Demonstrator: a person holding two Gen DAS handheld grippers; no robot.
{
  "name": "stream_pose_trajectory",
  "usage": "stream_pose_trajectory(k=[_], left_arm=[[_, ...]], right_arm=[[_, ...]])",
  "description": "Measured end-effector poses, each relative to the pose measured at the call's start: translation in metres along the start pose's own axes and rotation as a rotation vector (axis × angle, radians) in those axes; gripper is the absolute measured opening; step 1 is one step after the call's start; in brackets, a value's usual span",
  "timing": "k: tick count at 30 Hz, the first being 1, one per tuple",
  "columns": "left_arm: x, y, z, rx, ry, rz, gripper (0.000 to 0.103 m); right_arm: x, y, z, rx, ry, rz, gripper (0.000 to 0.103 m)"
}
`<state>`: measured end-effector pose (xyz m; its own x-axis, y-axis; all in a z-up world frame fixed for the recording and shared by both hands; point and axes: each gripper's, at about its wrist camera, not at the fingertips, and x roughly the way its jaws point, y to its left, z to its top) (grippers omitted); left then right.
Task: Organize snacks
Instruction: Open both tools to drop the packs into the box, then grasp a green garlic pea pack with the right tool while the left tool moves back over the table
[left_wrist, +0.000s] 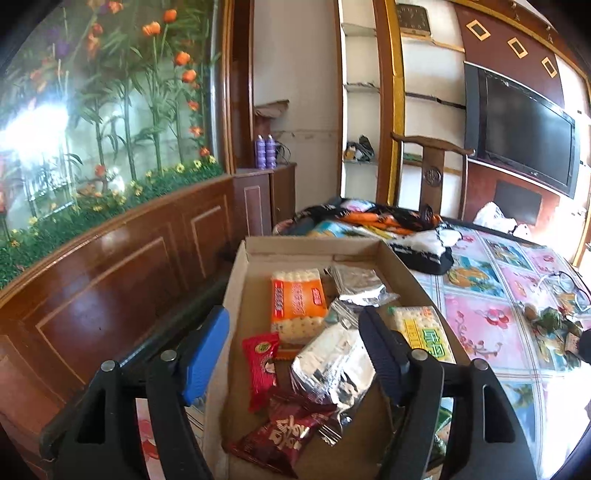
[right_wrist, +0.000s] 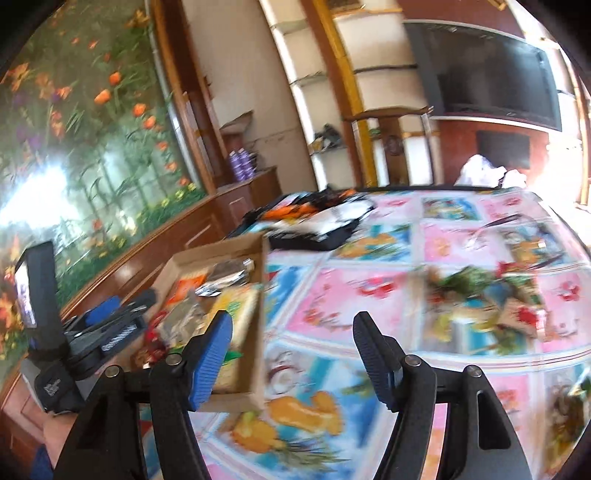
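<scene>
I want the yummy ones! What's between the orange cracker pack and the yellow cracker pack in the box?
Left wrist view: crinkly silver foil packets lie between the orange cracker pack and the yellow cracker pack.

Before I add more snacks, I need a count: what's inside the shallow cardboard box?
The shallow cardboard box holds an orange cracker pack, a yellow cracker pack, silver foil packets and red wrappers. Anything beneath the overlapping packets is hidden.

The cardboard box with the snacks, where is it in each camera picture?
Left wrist view: the cardboard box fills the lower middle, between the open left gripper fingers.
Right wrist view: it sits left of centre, blurred, behind the open right gripper.
Shared landmark: the black TV, upper right.
</scene>
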<state>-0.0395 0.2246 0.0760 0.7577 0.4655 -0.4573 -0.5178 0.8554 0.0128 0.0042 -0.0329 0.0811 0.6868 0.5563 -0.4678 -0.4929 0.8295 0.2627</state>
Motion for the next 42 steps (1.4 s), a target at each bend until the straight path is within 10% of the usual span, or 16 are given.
stream_pose_trajectory(k=[6, 16, 21, 34, 37, 42], left_arm=[[-0.008, -0.008, 0.0, 0.044, -0.047, 0.025, 0.08], [-0.029, -0.022, -0.006, 0.053, -0.066, -0.05, 0.09], [-0.06, -0.037, -0.009, 0.034, -0.09, -0.097, 0.09], [-0.083, -0.121, -0.026, 0.217, 0.062, -0.355, 0.09], [-0.085, -0.141, -0.028, 0.257, 0.112, -0.417, 0.09], [-0.075, -0.204, -0.021, 0.317, 0.265, -0.582, 0.09]], right_arm=[[-0.021, -0.058, -0.001, 0.113, 0.03, 0.036, 0.078], [-0.108, -0.176, -0.014, 0.249, -0.06, -0.148, 0.074], [-0.117, -0.227, -0.032, 0.348, 0.058, -0.209, 0.074], [-0.077, -0.202, -0.052, 0.107, 0.292, -0.363, 0.07], [-0.068, -0.196, -0.057, 0.054, 0.322, -0.385, 0.044], [-0.075, -0.194, -0.054, 0.083, 0.28, -0.342, 0.04]])
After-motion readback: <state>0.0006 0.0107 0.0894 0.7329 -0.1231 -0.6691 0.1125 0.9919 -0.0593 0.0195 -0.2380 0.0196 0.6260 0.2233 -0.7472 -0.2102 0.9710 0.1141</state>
